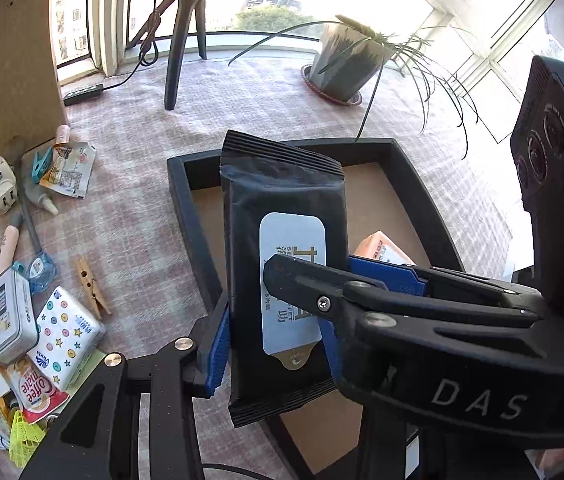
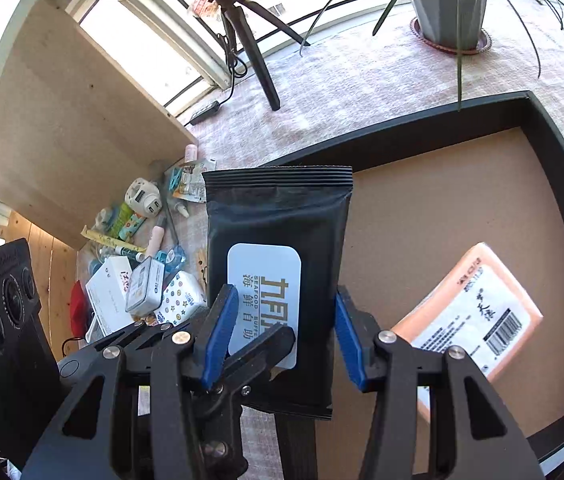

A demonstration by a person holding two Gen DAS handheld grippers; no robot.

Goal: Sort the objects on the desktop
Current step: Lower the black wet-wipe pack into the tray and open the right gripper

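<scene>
Wipes pack [image 1: 282,248] sits clenched between both your tongs, left [image 1: 274,344] and right [image 2: 282,340], so it hangs steady above the tray [image 2: 561,152].

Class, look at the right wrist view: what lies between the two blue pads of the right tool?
The black wet-wipe pack, clamped by the right tool. The left tool also grips its label there. The right wrist view shows it.
</scene>
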